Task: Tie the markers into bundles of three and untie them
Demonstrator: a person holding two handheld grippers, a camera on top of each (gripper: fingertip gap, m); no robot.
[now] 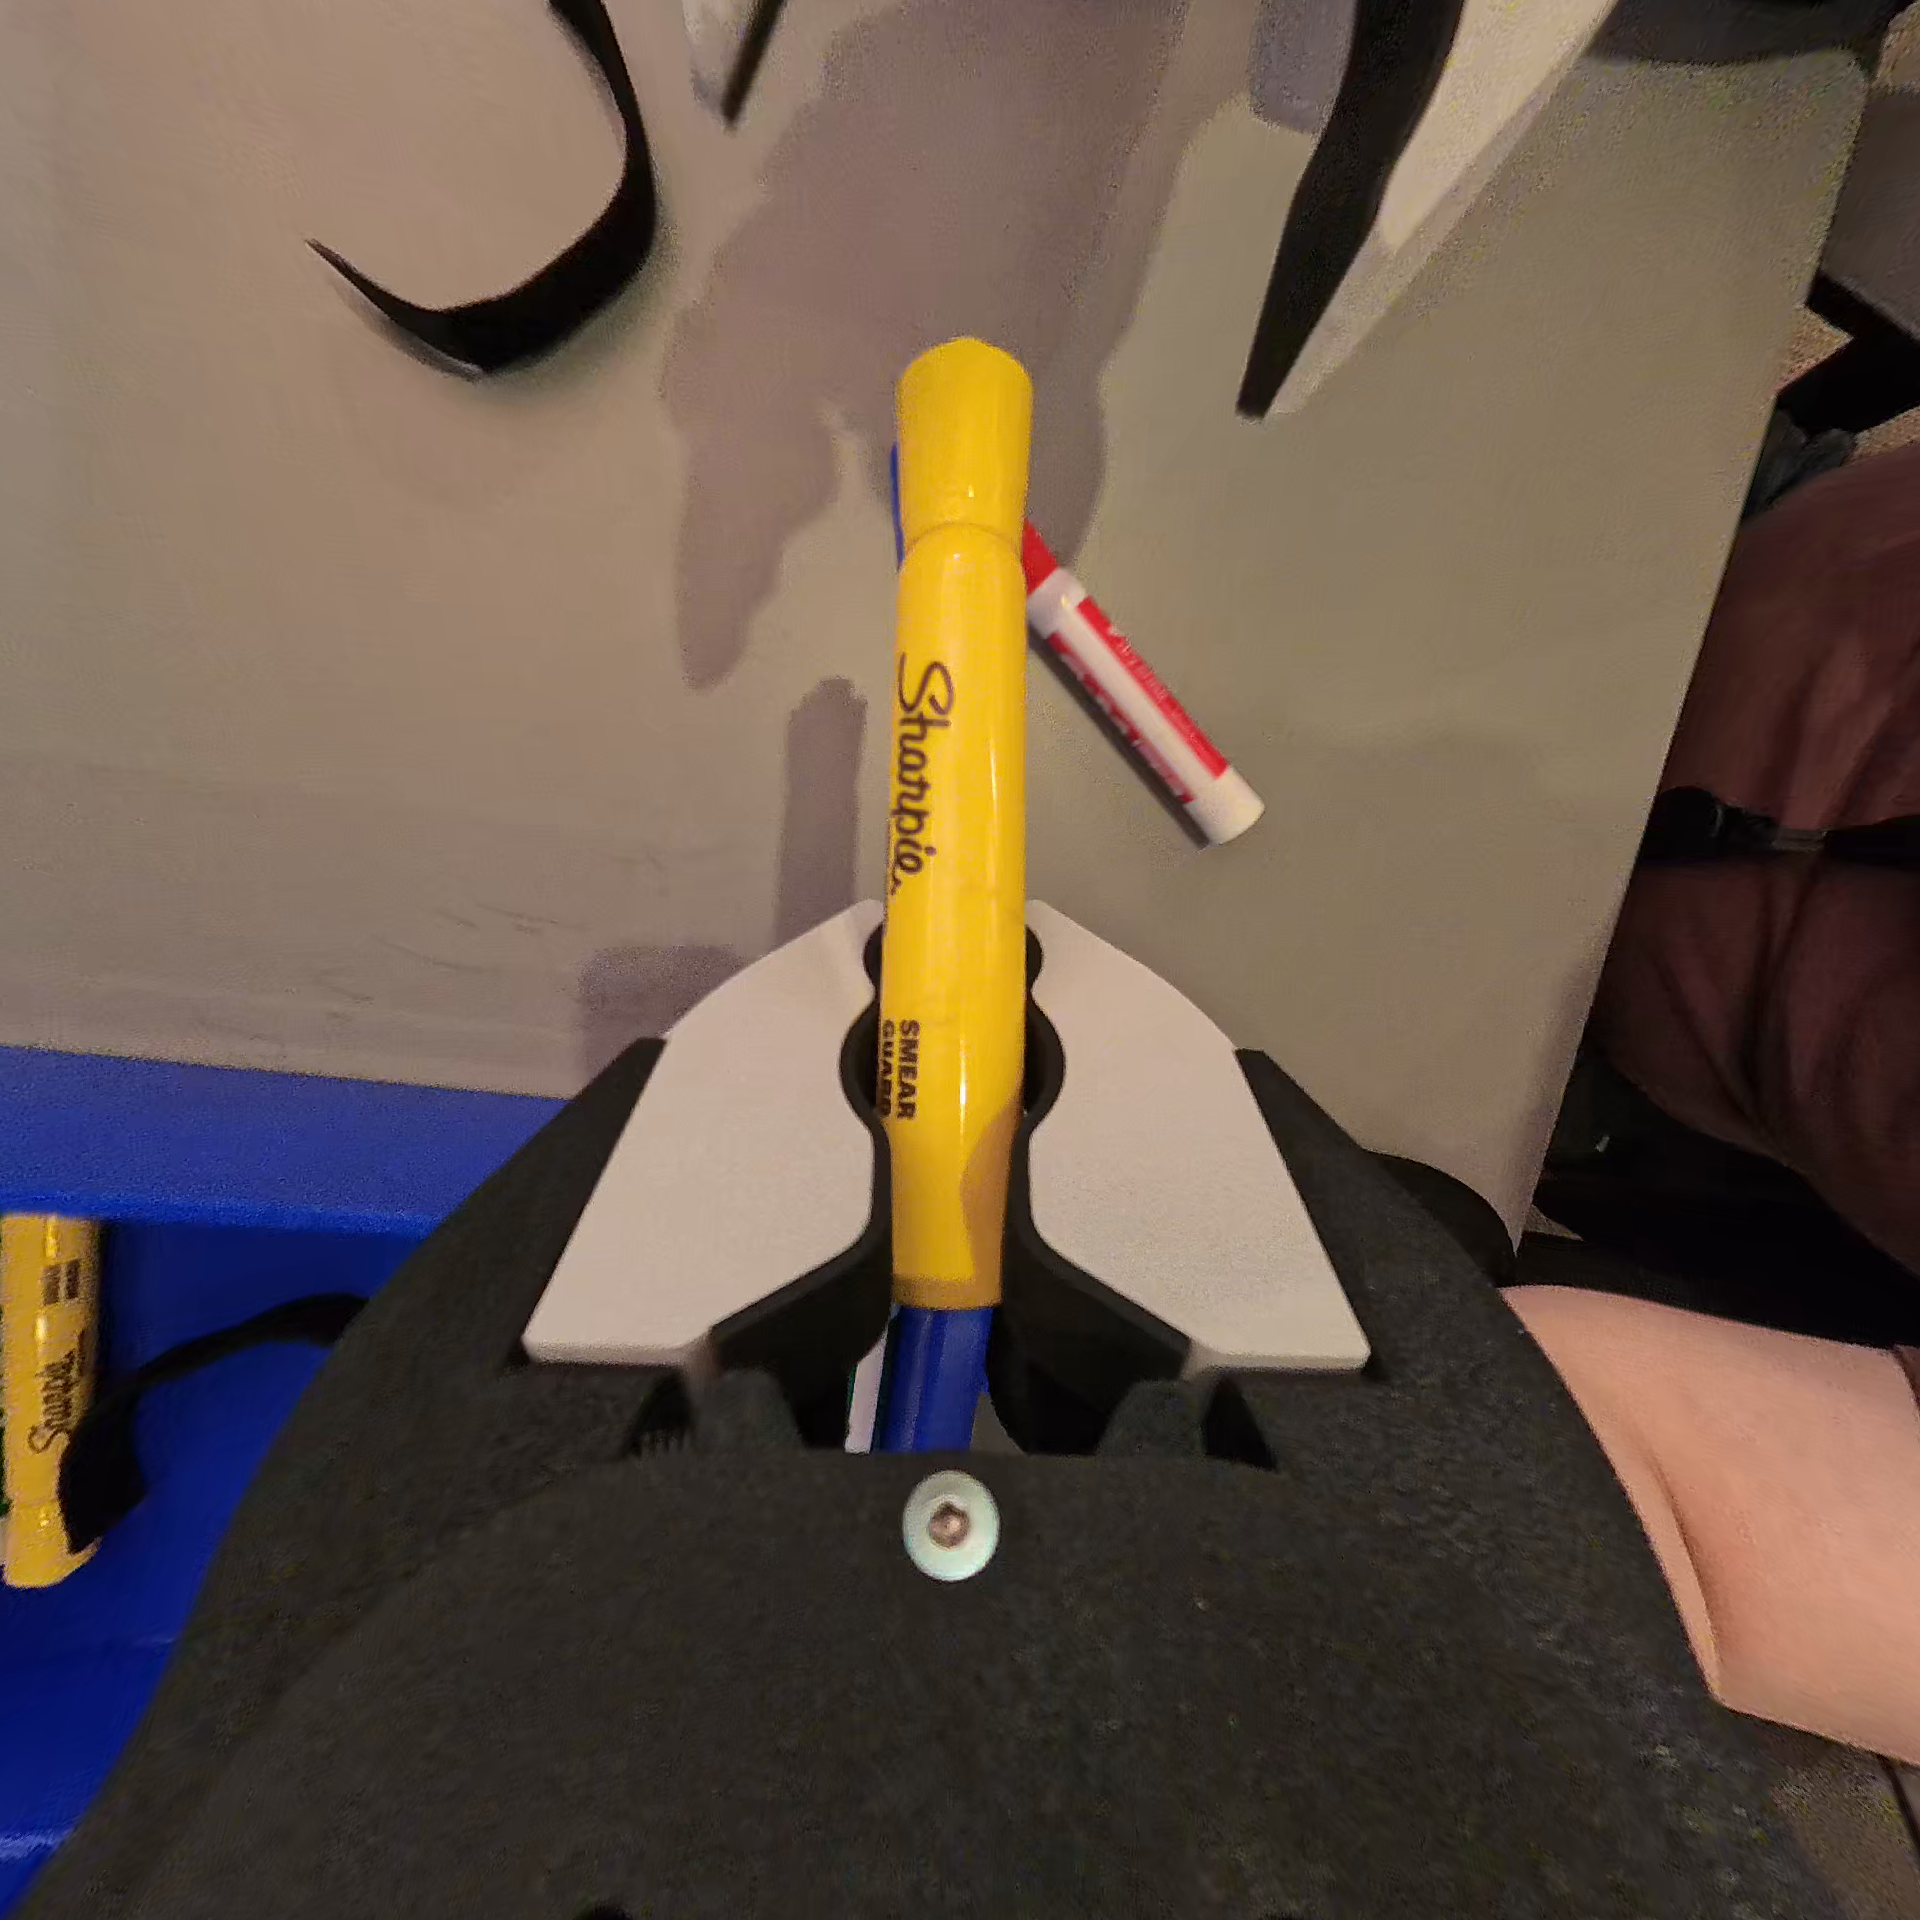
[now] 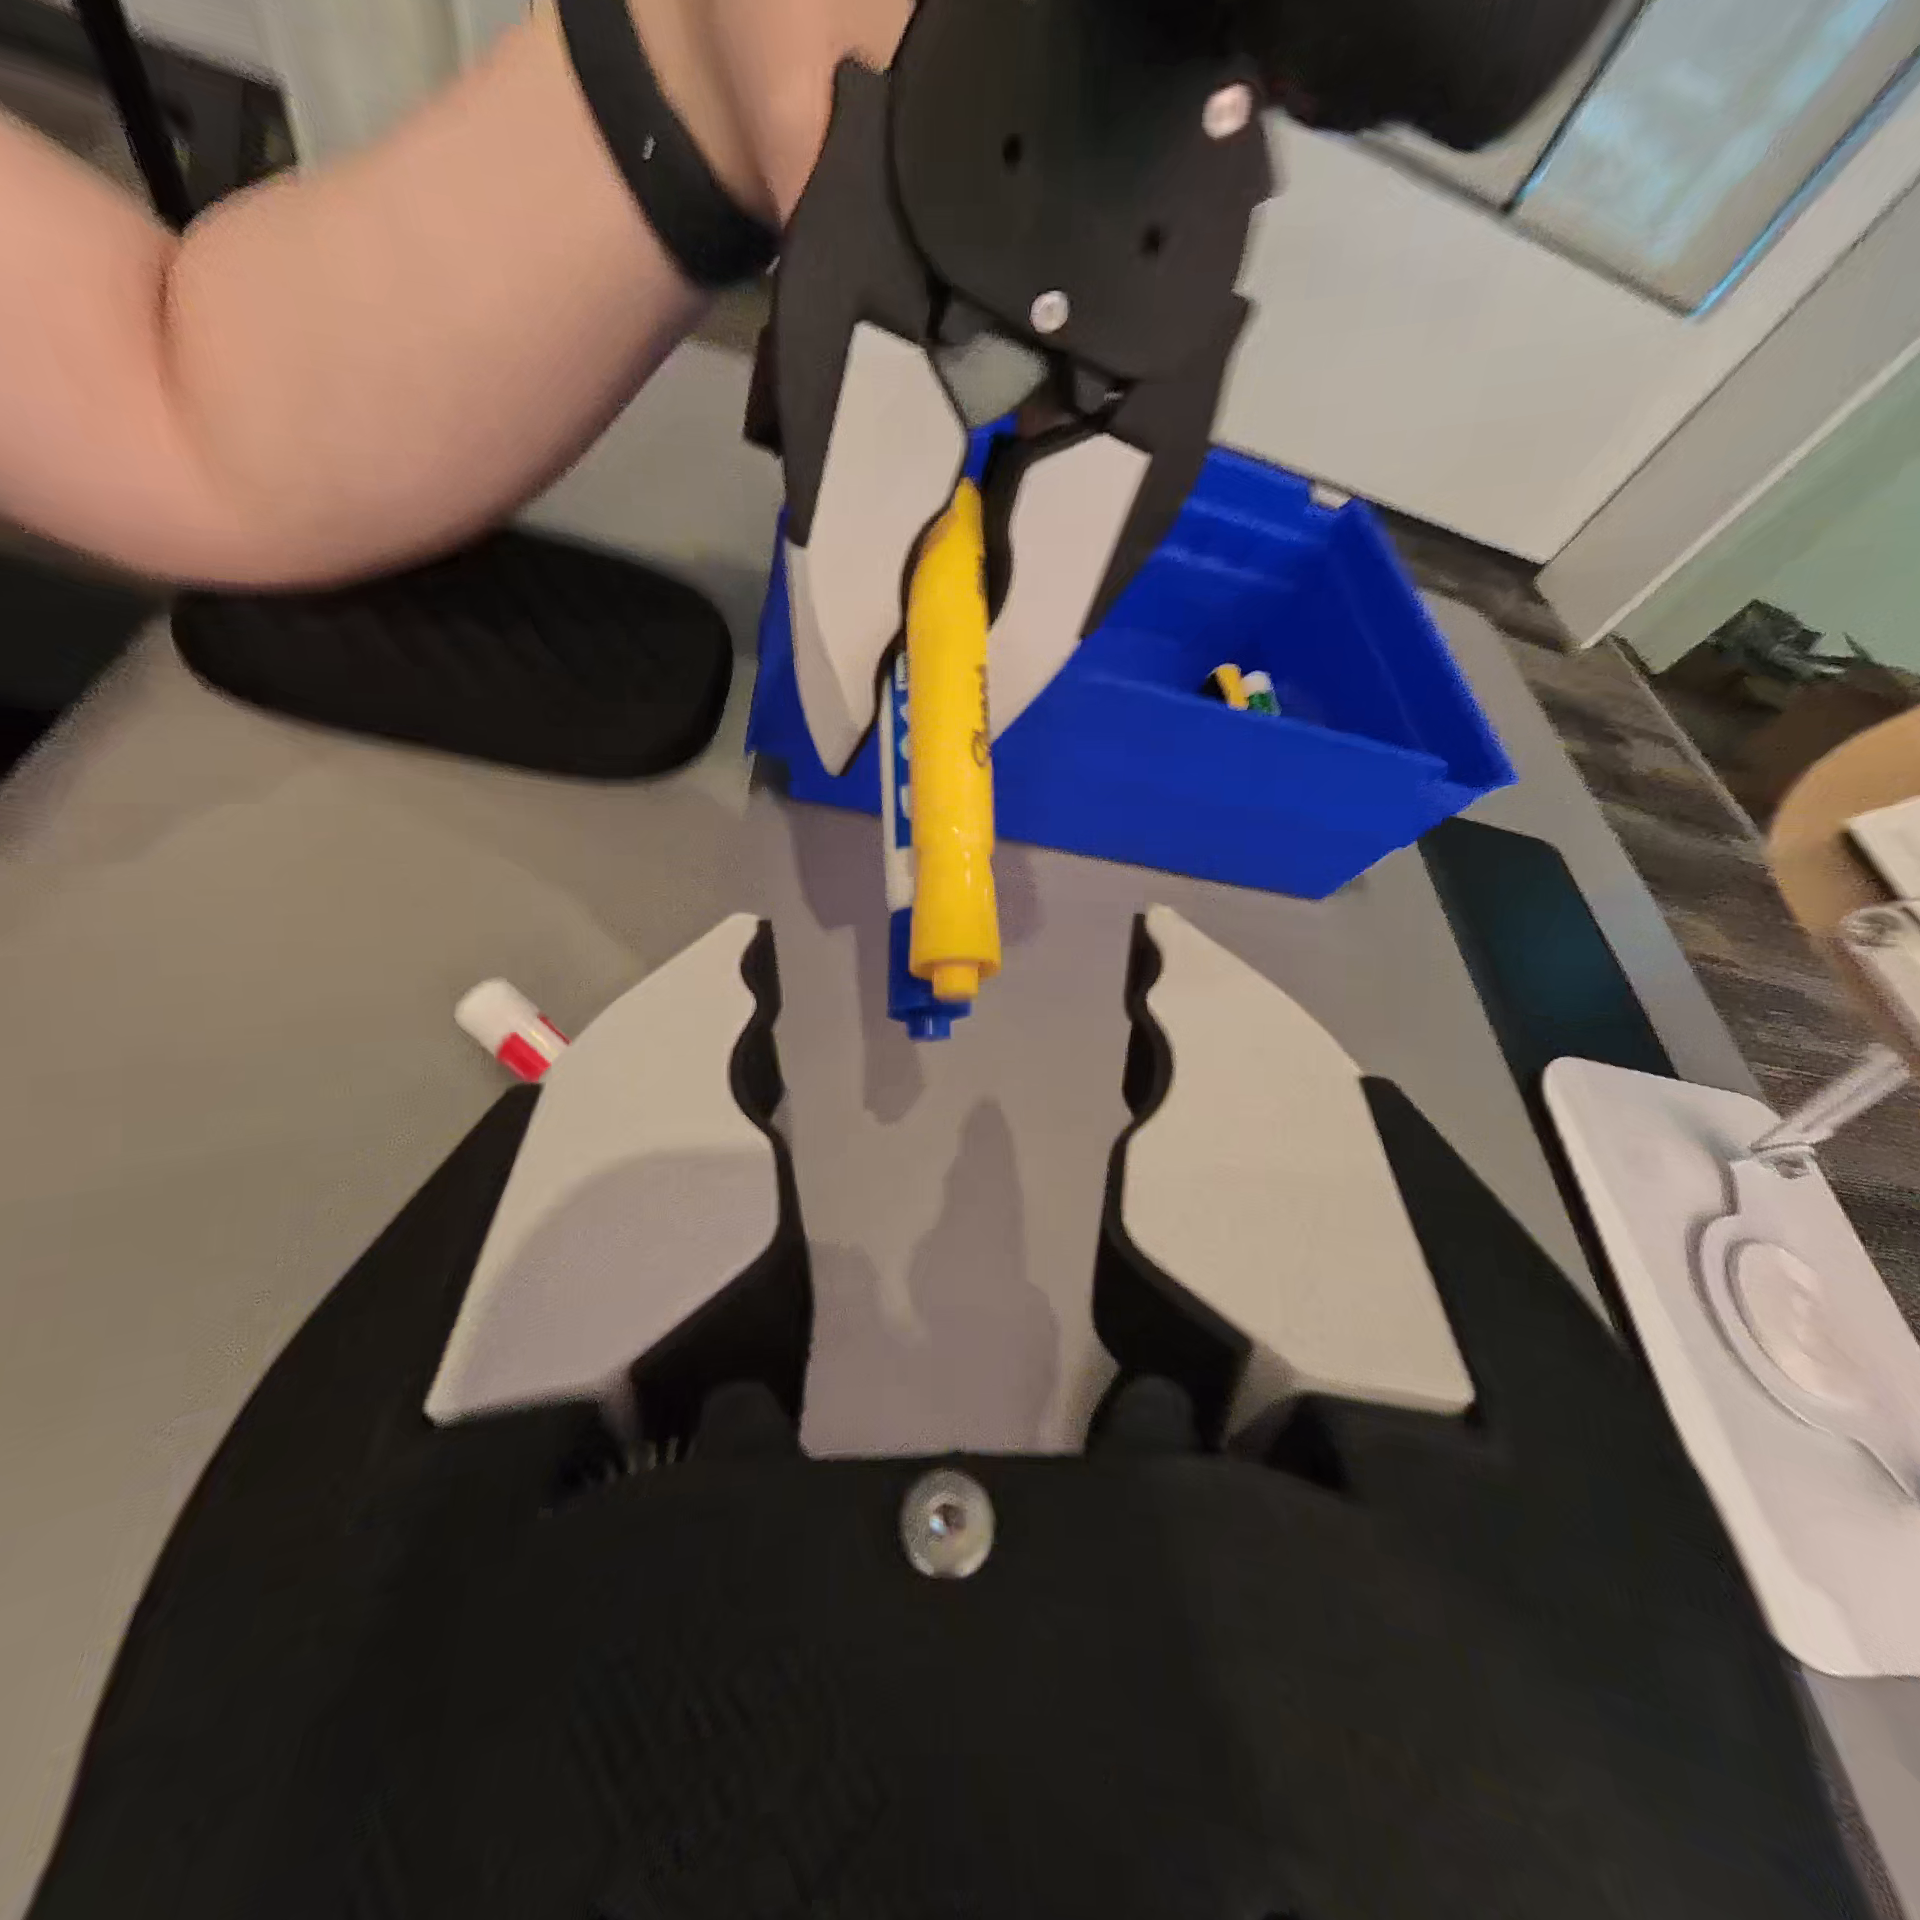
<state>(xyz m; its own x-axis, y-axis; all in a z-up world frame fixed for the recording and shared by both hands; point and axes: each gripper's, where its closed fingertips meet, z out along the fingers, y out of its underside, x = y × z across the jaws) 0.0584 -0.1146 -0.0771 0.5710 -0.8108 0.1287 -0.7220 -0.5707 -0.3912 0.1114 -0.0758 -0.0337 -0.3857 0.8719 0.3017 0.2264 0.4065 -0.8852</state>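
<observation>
Yellow marker (image 1: pixel 961 831), blue marker (image 2: pixel 902 821), red-and-white marker (image 1: pixel 1138 691), blue bin (image 2: pixel 1195 748), grey table (image 1: pixel 364 675)

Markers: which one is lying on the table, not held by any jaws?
The red and white marker; the yellow marker and blue marker are clamped in the left gripper.

Left wrist view: looks steeply down along its fingers at the grey table (image 1: pixel 312 727), close.
Right wrist view: faces forward over the table, towards the blue bin (image 2: pixel 1195 790).
Shared: yellow marker (image 1: pixel 961 831), red marker (image 1: pixel 1132 707).
</observation>
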